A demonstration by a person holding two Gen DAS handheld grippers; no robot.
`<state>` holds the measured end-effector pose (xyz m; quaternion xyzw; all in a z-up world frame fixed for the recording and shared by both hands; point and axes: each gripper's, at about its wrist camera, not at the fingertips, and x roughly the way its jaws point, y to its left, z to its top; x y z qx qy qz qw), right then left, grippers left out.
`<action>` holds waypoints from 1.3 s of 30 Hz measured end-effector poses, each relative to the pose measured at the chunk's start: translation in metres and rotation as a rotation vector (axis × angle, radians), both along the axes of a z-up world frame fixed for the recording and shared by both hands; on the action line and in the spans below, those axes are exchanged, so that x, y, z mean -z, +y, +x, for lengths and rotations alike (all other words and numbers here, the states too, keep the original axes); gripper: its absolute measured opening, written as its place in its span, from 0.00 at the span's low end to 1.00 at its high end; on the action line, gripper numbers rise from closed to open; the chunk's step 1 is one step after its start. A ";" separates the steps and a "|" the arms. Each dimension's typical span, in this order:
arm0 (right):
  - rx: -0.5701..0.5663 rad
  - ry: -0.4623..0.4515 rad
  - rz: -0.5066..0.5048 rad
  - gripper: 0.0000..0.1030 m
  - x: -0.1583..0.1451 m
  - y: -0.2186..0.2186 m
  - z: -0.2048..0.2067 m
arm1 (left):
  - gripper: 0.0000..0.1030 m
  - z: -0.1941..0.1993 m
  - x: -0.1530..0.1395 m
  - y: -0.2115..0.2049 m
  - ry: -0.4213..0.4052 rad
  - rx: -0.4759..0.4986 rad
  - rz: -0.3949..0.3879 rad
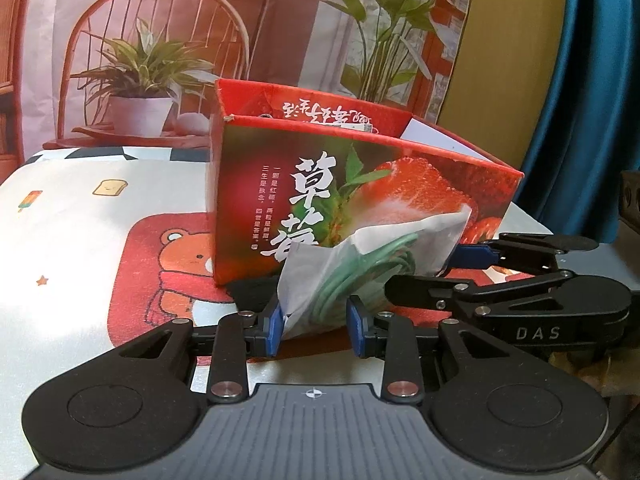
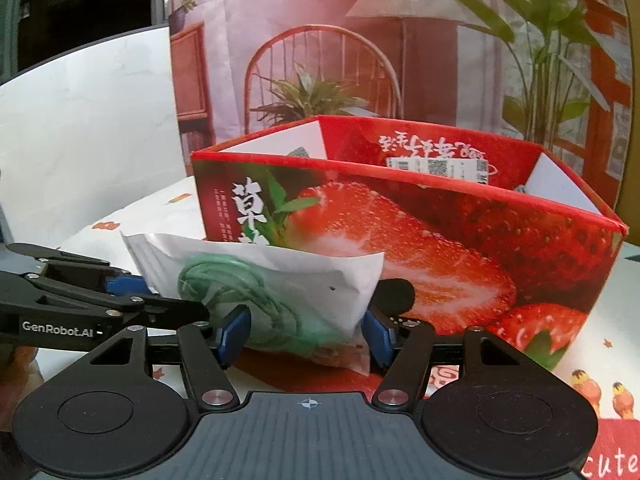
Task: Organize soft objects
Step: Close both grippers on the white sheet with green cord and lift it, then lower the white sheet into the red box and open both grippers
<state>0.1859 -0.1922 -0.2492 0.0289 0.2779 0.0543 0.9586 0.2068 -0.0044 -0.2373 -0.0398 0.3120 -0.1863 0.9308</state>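
A translucent white pouch (image 1: 360, 268) with a coiled green cable inside hangs in front of a red strawberry box (image 1: 400, 184). My left gripper (image 1: 316, 330) has its blue pads on either side of the pouch's lower left end, closed onto it. My right gripper (image 1: 476, 254) reaches in from the right and touches the pouch's right end. In the right wrist view the pouch (image 2: 276, 288) sits between my right gripper's (image 2: 306, 338) blue pads, which press its sides. The left gripper (image 2: 120, 284) holds its left end. The box (image 2: 440, 220) stands open-topped just behind.
The box stands on a cartoon tablecloth (image 1: 80, 220) with a bear print. A printed backdrop (image 1: 160, 40) of a chair and plants hangs behind. A blue curtain (image 1: 592, 100) is at the right. A white label (image 2: 438, 168) sticks on the box's inner back wall.
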 end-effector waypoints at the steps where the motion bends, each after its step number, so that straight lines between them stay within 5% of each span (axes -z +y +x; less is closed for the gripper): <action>1: -0.004 0.000 0.004 0.54 0.000 0.001 0.000 | 0.29 -0.001 0.000 -0.001 -0.002 -0.001 0.007; 9: 0.011 0.008 0.018 0.35 0.003 0.003 -0.002 | 0.23 -0.002 -0.004 -0.004 0.007 -0.008 0.024; 28: 0.016 -0.157 0.034 0.34 -0.069 0.000 -0.031 | 0.23 -0.028 -0.082 -0.012 -0.188 -0.008 0.002; 39: 0.014 -0.146 0.047 0.32 -0.128 -0.044 0.022 | 0.23 0.040 -0.132 -0.024 -0.206 0.039 -0.029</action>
